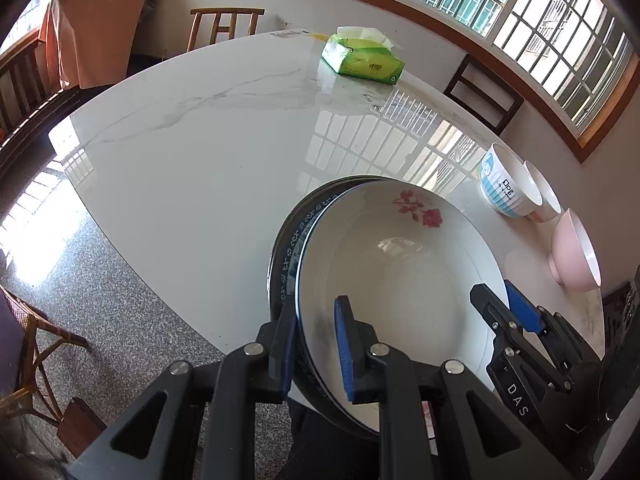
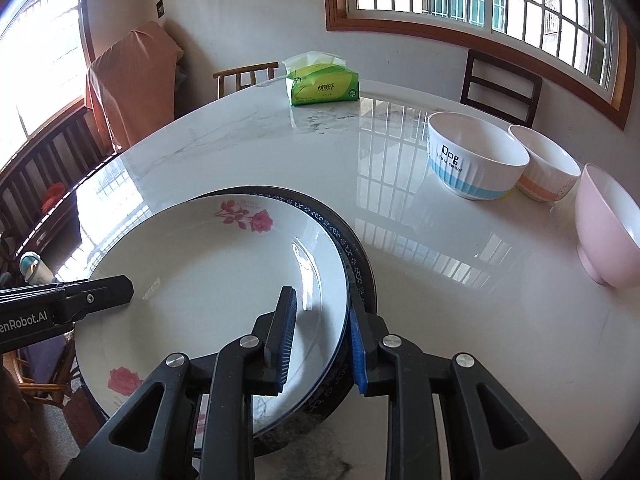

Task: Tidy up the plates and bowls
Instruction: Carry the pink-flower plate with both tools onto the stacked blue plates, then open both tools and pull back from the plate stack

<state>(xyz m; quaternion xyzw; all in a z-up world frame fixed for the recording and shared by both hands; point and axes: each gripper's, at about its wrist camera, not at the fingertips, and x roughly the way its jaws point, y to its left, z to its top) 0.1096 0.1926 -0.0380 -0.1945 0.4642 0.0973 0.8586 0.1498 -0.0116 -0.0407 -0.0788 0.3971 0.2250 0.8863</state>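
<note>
A white plate with red roses (image 1: 400, 272) (image 2: 208, 280) lies stacked on a dark blue-patterned plate (image 1: 286, 256) (image 2: 352, 248) at the near edge of the marble table (image 1: 200, 140). My left gripper (image 1: 316, 344) straddles the stack's left rim, one finger inside, one outside. My right gripper (image 2: 322, 340) straddles the right rim the same way; it also shows in the left wrist view (image 1: 504, 308). Both jaws close on the rims. Three bowls stand at the right: blue-striped (image 2: 472, 160), orange-striped (image 2: 548, 168), pink (image 2: 608, 224).
A green tissue pack (image 2: 322, 84) sits at the table's far side. Wooden chairs (image 2: 500, 84) stand around the table, one draped with orange cloth (image 2: 128, 88). Granite floor (image 1: 100, 300) lies below the near left edge. Windows line the far wall.
</note>
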